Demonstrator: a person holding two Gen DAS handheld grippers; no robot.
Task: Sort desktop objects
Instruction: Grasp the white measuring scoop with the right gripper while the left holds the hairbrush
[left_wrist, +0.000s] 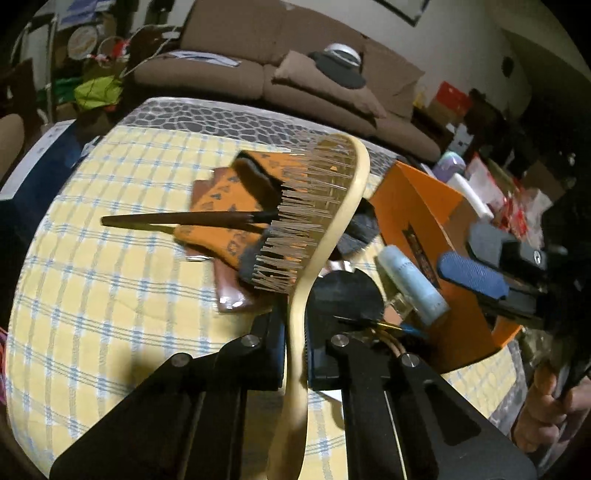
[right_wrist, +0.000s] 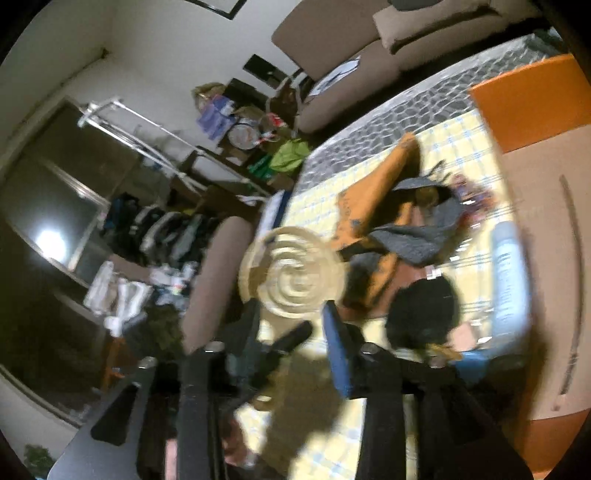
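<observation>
My left gripper (left_wrist: 295, 347) is shut on the handle of a cream wooden hairbrush (left_wrist: 325, 206) and holds it upright above the table, bristles to the left. The brush's round back (right_wrist: 291, 273) shows in the right wrist view. My right gripper (right_wrist: 291, 325) is open and empty, its blue pad (left_wrist: 472, 273) over the orange box (left_wrist: 436, 221). An orange patterned cloth (left_wrist: 229, 192), a grey cloth (right_wrist: 417, 240), a dark stick (left_wrist: 177, 219), a pale blue bottle (left_wrist: 413, 284) and a black round lid (left_wrist: 343, 295) lie on the checked tablecloth (left_wrist: 110, 258).
A brown flat case (left_wrist: 229, 291) lies under the orange cloth. A brown sofa (left_wrist: 295, 74) stands behind the table. Cluttered boxes and bags (left_wrist: 480, 177) sit at the right. The orange box's cardboard flap (right_wrist: 539, 258) is at the right.
</observation>
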